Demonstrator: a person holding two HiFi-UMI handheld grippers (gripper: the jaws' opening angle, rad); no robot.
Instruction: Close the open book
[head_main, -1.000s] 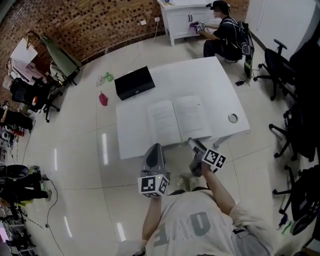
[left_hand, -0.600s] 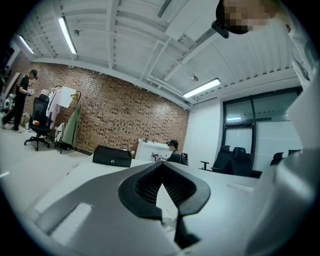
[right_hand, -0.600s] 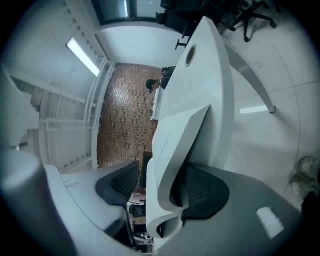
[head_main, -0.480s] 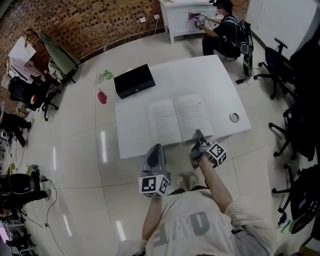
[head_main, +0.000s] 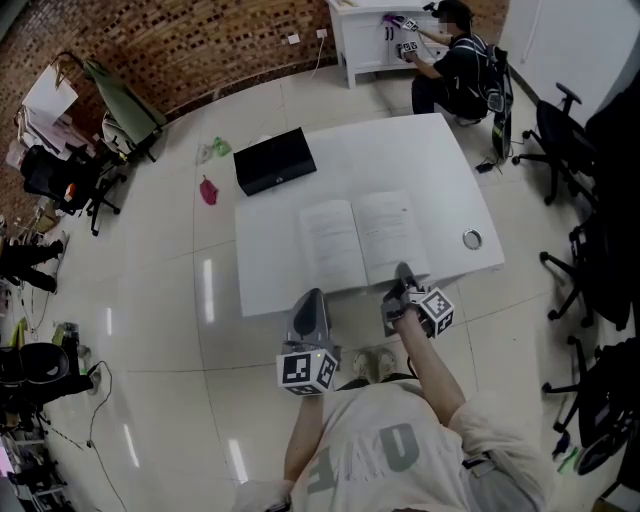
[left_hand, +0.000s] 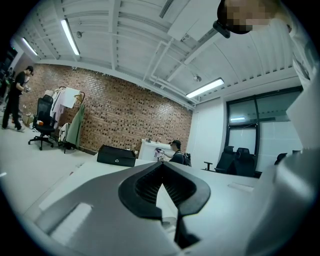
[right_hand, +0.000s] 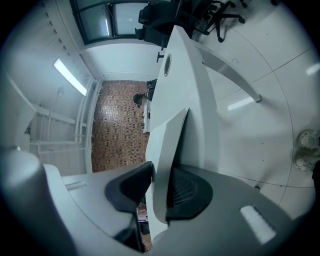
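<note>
The open book (head_main: 360, 238) lies flat on the white table (head_main: 400, 150), its white pages facing up. My right gripper (head_main: 403, 272) is at the near edge of the right-hand half. In the right gripper view that half's edge (right_hand: 162, 145) stands between the jaws, which are closing, and both dark pads (right_hand: 182, 192) touch it. Below the table's near edge, my left gripper (head_main: 310, 300) is held level and apart from the book. Seen in its own view, the left gripper (left_hand: 162, 170) is shut and holds nothing.
A black case (head_main: 274, 162) sits at the table's far left corner, and a round grommet (head_main: 471, 239) is near the right edge. A person (head_main: 450, 60) crouches at a white cabinet beyond. Office chairs (head_main: 570, 150) stand to the right, clutter to the left.
My right gripper has moved forward to the book's near edge, rolled over, and its jaws have narrowed round the right-hand half. The left gripper has stayed put.
</note>
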